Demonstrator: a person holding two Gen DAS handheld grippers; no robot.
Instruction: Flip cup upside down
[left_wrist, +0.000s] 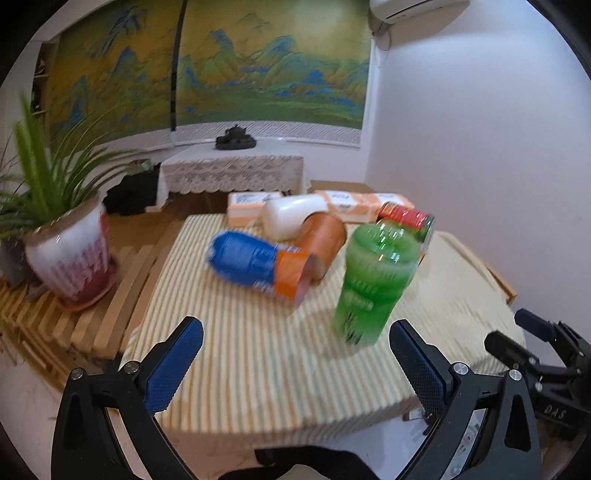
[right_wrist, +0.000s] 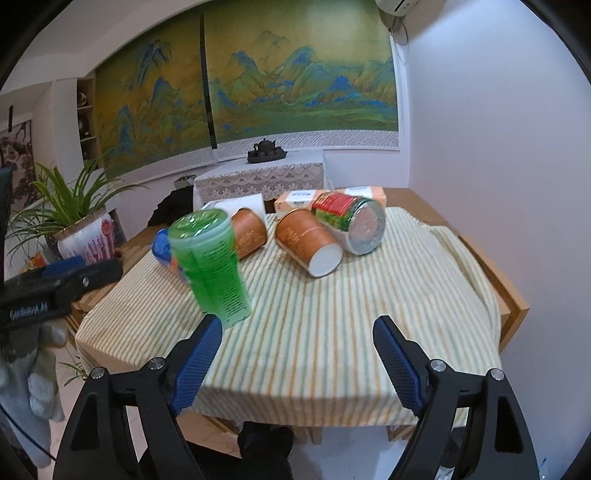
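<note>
Green cup (left_wrist: 373, 284) stands on the striped cloth (left_wrist: 258, 354), wide end up and leaning a little, nearer the front edge than the blue-and-orange cup (left_wrist: 258, 264) lying on its side behind it. Left gripper (left_wrist: 295, 354) and right gripper (right_wrist: 295, 350) both have their blue pads spread wide, holding nothing, short of the green cup.

Wooden table (right_wrist: 515, 295) under striped cloth (right_wrist: 332, 314) (rumpled right); green cup (right_wrist: 210, 266), others toppled.
</note>
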